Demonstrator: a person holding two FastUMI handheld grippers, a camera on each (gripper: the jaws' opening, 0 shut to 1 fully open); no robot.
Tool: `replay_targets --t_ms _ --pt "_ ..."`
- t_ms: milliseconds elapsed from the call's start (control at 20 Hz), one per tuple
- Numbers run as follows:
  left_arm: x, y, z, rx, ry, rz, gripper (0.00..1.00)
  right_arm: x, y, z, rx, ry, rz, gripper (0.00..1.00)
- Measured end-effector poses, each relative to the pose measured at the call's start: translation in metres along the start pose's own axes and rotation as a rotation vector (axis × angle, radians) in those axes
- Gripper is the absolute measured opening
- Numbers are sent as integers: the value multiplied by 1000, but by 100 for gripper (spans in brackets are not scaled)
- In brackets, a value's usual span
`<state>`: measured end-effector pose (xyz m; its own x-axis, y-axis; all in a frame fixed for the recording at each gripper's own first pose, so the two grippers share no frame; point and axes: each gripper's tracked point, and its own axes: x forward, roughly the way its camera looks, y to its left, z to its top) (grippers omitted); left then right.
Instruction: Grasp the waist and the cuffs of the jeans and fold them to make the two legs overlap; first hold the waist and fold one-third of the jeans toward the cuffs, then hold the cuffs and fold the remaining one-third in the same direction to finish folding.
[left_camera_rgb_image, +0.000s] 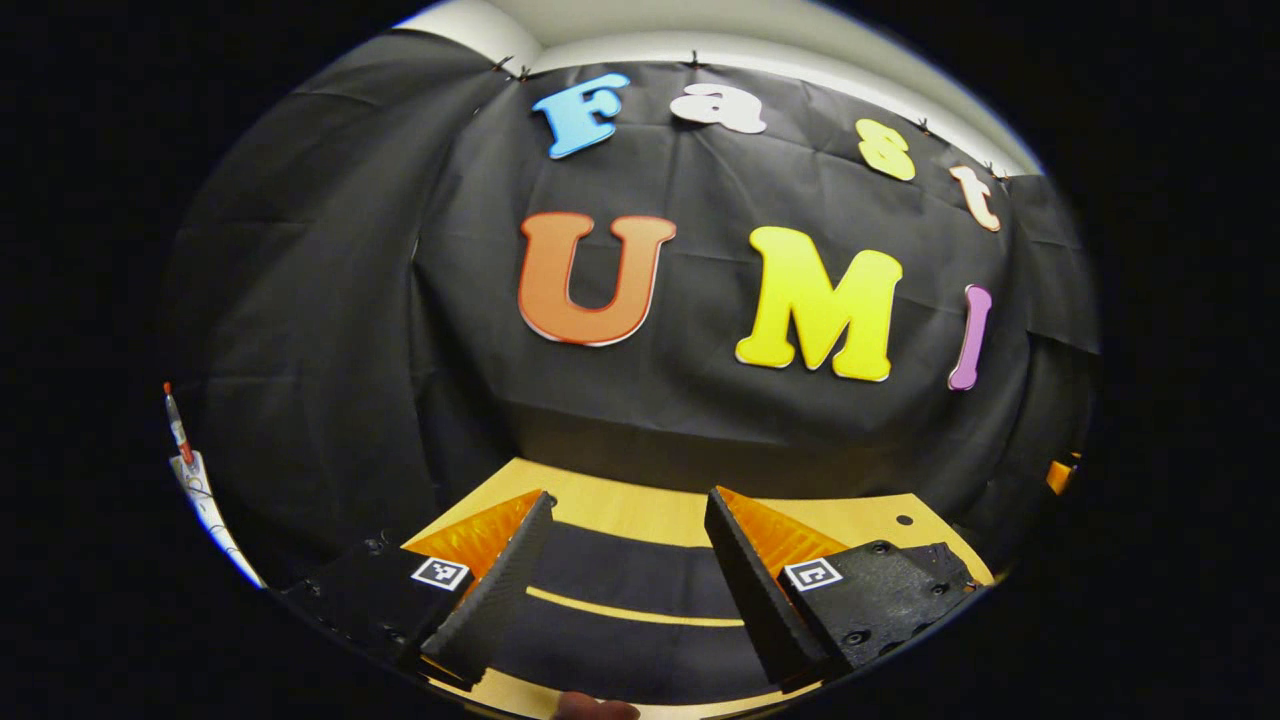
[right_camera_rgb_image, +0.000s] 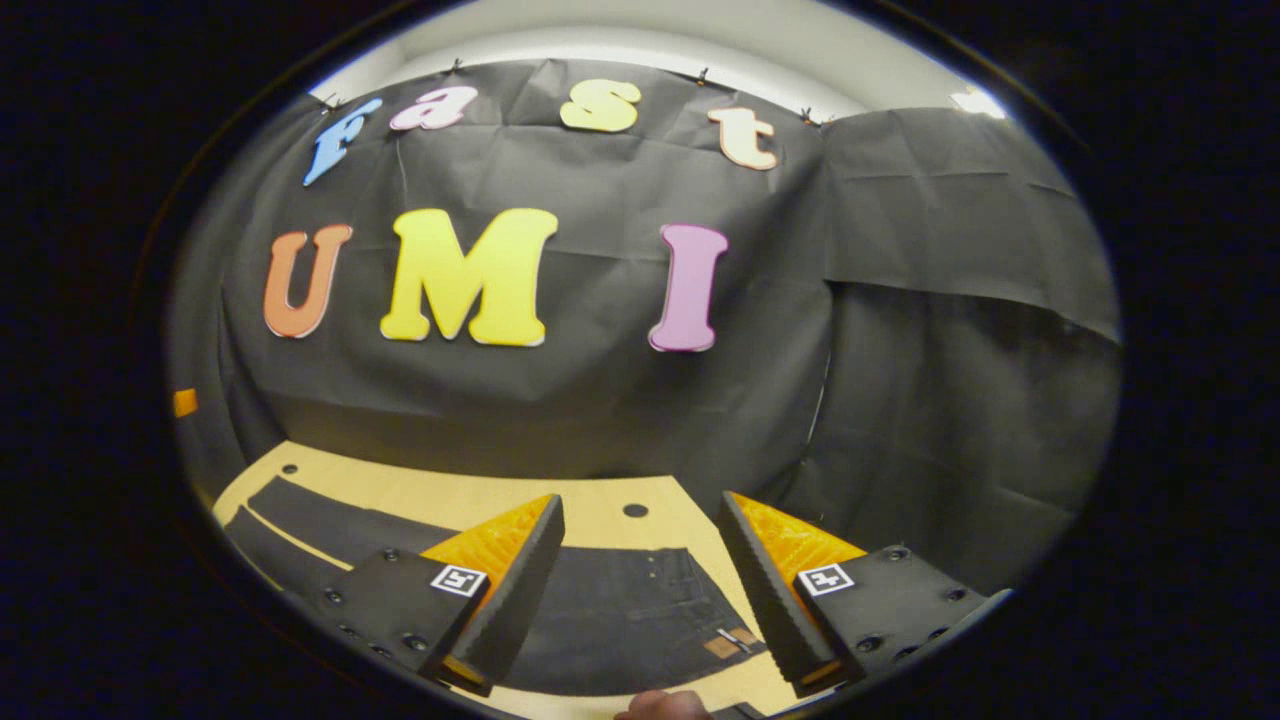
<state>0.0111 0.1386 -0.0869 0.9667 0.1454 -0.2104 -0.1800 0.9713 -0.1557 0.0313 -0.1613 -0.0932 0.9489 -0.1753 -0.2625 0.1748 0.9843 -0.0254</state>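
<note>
Dark jeans (left_camera_rgb_image: 625, 580) lie flat on a wooden table (left_camera_rgb_image: 640, 510), the two legs side by side with a thin strip of table showing between them. In the right gripper view the waist end of the jeans (right_camera_rgb_image: 640, 610) lies spread out, with a small leather patch (right_camera_rgb_image: 730, 642) near its edge. My left gripper (left_camera_rgb_image: 628, 505) hovers open above the legs, nothing between its fingers. Over the waist, my right gripper (right_camera_rgb_image: 640, 508) is open too and holds nothing. A fingertip (left_camera_rgb_image: 595, 708) shows at the bottom edge of the left gripper view.
The table has small round holes (right_camera_rgb_image: 635, 510) near its far edge, and the black cloth wall rises right behind it. A white object with a red tip (left_camera_rgb_image: 185, 450) stands at the far left. A hand (right_camera_rgb_image: 665, 705) shows at the bottom of the right gripper view.
</note>
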Motion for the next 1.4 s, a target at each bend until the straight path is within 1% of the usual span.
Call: replay_targets --t_ms 50,150,300,350,400,450,550,600,650,750,850,950,1000,1050,1100,1350,1400 --pt "1 14 -13 -56 38 15 98 2 -12 -13 25 45 3 97" --pt "-2 44 -52 -210 138 72 99 5 -30 -51 124 181 23 96" --pt "-4 83 -104 -456 257 195 99 22 -50 -113 336 372 -4 96" --pt "-8 94 -124 -532 294 230 99 26 -54 -134 414 419 -14 97" --pt "-14 102 -140 -615 320 253 99 29 -60 -153 517 464 -23 99" --pt "-16 111 -150 -705 334 268 99 29 -66 -171 618 505 -37 95" --pt "-18 126 -162 -876 343 294 99 31 -80 -205 786 574 -56 94" --pt "-16 133 -169 -941 336 300 99 34 -86 -223 838 598 -76 94" --pt "-13 137 -174 -993 329 301 99 34 -99 -243 882 611 -93 100" --pt "-13 150 -184 -1083 312 319 100 41 -107 -258 957 622 -110 99" --pt "-13 160 -188 -1139 295 324 99 49 -111 -269 983 634 -133 98" --pt "-8 168 -195 -1154 292 340 99 53 -109 -274 970 643 -136 99" --pt "-8 170 -195 -1157 291 346 99 56 -108 -278 957 656 -137 94" --pt "-8 172 -196 -1155 294 353 99 60 -104 -283 946 664 -138 98" --pt "-8 178 -199 -1150 299 360 99 63 -101 -283 934 672 -139 99" --pt "-2 190 -204 -1106 309 367 99 71 -99 -288 908 687 -163 99" --pt "3 189 -204 -1096 314 365 99 74 -99 -288 905 690 -165 94"
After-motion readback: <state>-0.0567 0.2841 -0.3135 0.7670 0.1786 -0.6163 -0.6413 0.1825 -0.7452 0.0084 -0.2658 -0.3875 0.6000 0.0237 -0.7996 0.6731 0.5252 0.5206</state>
